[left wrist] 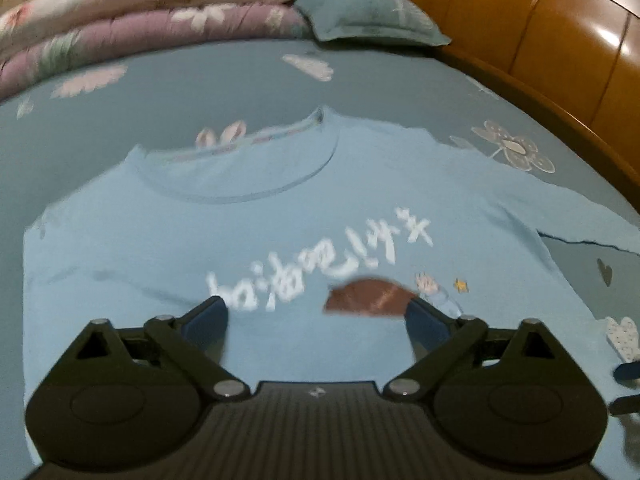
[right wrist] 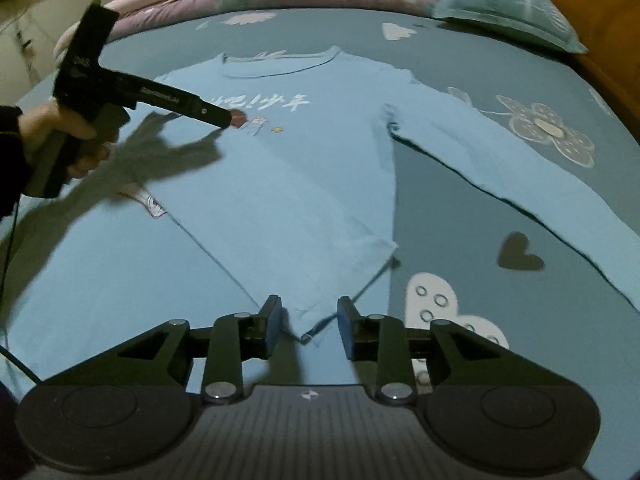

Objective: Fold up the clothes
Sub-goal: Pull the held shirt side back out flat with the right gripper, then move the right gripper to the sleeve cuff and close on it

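Bedroom, teal flower-print bed: through the left wrist view I see one blue shirt spread flat, collar far, beneath my left fingers, released wide and empty. Right wrist view: right fingers parted, straddling the shirt's near hem corner without pinching; one long sleeve runs right.
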`<state>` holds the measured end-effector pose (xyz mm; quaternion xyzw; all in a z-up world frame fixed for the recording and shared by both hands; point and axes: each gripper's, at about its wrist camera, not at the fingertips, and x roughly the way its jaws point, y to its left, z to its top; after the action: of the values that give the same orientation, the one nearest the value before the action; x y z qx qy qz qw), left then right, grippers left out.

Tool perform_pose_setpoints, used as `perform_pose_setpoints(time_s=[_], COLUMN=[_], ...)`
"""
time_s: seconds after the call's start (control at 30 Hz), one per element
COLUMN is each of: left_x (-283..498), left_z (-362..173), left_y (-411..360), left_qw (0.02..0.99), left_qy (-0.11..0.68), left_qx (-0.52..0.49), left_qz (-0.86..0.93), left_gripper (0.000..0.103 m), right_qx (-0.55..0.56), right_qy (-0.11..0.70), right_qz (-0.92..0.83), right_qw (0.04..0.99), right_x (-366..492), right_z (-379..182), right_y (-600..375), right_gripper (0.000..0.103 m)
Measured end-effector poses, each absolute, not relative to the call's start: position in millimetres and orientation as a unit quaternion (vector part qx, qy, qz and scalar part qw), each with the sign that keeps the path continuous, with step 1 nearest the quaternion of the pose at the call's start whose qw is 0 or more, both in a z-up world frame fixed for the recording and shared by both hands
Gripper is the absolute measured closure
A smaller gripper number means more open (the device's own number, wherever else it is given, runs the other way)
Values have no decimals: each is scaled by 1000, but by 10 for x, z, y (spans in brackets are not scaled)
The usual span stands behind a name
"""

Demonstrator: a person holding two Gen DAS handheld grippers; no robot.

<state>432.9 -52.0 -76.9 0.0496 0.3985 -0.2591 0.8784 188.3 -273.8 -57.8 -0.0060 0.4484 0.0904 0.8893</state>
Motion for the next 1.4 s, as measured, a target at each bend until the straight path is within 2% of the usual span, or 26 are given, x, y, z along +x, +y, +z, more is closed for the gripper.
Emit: perform_pose_setpoints(time_s=[0.17, 0.27, 0.4, 0.5, 0.6, 0.67, 0.77, 0.87, 0.97, 1.07, 1.27, 1.4], left_x=[4285, 4106, 3811, 3682, 3549, 3535, 3611, 3525, 3460, 3435, 3325, 3222], left_z=[-498, -390, -526, -697, -619, -600, -676, -529, -412, -403, -464, -471], left_y=[-430, -306, -106, 44, 128, 145, 191, 173, 34, -115, -433, -589], left_qw=[884, 891, 890, 883, 890, 891, 882, 892, 898, 894, 881, 872], left_qy=[388, 379, 391, 429, 417, 416, 445, 423, 403, 403, 413, 419], left_qx=[37, 45, 41, 33, 31, 32, 12, 4, 35, 40, 44, 54], left_qz=[-257, -247, -232, -187, -180, -179, -156, -161, -173, -189, -225, -245], left_gripper=[6, 6, 6, 6, 6, 5, 6, 5, 5, 5, 5, 5], right_qx=[-7, 7, 12, 33, 43, 45, 50, 58, 95, 143, 308, 396], right_qy=[412, 420, 439, 441, 436, 434, 431, 429, 411, 395, 358, 317], right_qz=[108, 133, 137, 137, 138, 141, 138, 131, 97, 45, -67, -126], right_qw=[905, 898, 888, 886, 888, 889, 890, 892, 901, 906, 879, 852], right_x=[1973, 2106, 2129, 2122, 2091, 2103, 2120, 2135, 2113, 2095, 1823, 1506], right_z=[-448, -523, -675, -690, -641, -638, -619, -590, -478, -432, -596, -728], right_y=[-2700, -2638, -2629, -2689, -2720, -2704, -2728, -2777, -3063, -3471, -4495, -5020], right_gripper=[66, 63, 62, 61, 59, 53, 53, 52, 46, 44, 42, 36])
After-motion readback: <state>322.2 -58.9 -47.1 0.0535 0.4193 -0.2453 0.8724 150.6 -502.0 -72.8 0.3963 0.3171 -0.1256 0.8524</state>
